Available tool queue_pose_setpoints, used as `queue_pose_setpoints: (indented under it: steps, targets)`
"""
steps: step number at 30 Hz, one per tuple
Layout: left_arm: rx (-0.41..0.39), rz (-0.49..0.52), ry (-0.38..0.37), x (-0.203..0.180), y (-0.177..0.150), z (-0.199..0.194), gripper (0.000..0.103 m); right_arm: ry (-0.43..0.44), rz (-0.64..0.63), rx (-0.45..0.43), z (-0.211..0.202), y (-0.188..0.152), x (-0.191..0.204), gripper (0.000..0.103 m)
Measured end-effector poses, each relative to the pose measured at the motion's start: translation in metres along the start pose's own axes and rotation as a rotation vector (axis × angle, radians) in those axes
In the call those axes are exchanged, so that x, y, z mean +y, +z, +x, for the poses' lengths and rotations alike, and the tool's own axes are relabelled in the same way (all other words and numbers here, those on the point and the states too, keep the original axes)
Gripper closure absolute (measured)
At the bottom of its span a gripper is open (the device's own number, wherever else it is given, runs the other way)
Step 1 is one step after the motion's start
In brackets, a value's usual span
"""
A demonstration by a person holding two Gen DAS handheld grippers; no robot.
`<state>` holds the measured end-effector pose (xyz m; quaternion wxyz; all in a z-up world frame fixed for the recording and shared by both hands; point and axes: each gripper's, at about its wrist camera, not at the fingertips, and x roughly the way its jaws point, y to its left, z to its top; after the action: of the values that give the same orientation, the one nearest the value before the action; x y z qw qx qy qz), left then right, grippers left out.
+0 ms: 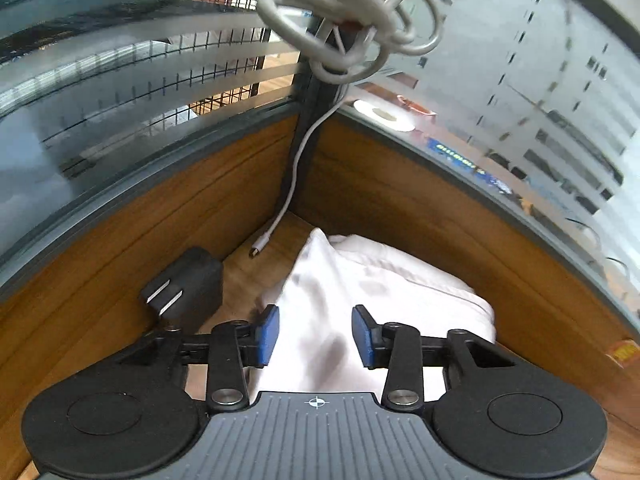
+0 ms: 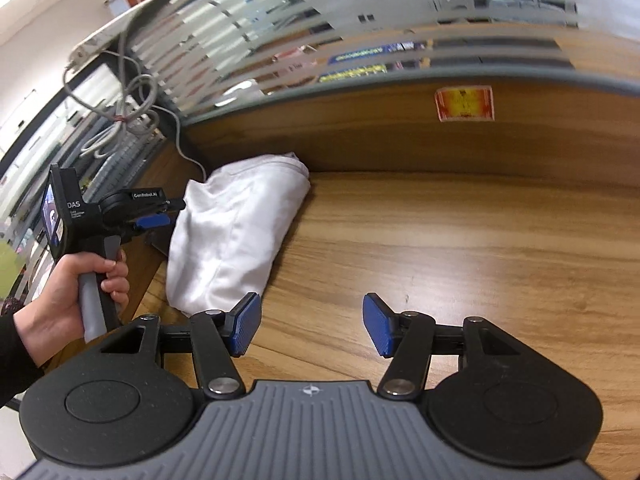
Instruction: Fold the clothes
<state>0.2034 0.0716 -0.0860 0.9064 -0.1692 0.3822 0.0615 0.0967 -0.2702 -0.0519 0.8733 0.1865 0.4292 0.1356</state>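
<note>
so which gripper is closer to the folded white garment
Left. The left gripper hovers open right over the folded white garment; the right gripper sits open beside it, over the bare wooden desk.

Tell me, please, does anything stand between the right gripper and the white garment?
Nothing visible does. The right gripper hangs open over bare desk, with the white garment just beyond its left finger.

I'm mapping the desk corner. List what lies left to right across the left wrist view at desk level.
black power adapter → white cable plug → folded white garment → orange sticker on the wooden partition
</note>
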Motion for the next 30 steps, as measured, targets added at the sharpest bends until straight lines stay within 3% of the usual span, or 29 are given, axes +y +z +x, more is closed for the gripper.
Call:
queue_pose_setpoints:
  steps: [9, 11, 18, 25, 27, 30]
  targets:
    - [0.003, 0.001, -0.048, -0.013, -0.013, -0.062, 0.053, 0.025, -0.068, -0.037, -0.028, 0.000, 0.028, 0.036]
    - [-0.007, 0.011, -0.046, -0.018, -0.015, -0.078, 0.046, 0.036, -0.086, -0.052, -0.035, 0.000, 0.035, 0.035]
    - [0.001, 0.038, -0.057, -0.033, -0.030, -0.127, 0.041, 0.070, -0.148, -0.091, -0.058, -0.004, 0.057, 0.021]
    - [0.019, 0.098, -0.049, -0.043, -0.055, -0.161, 0.026, 0.077, -0.189, -0.131, -0.083, -0.012, 0.072, 0.005]
    - [0.026, 0.125, -0.030, -0.046, -0.060, -0.168, 0.024, 0.083, -0.200, -0.144, -0.090, -0.015, 0.075, 0.002]
    - [0.004, 0.152, 0.017, -0.050, -0.069, -0.182, 0.012, 0.074, -0.222, -0.160, -0.101, -0.019, 0.079, 0.001]
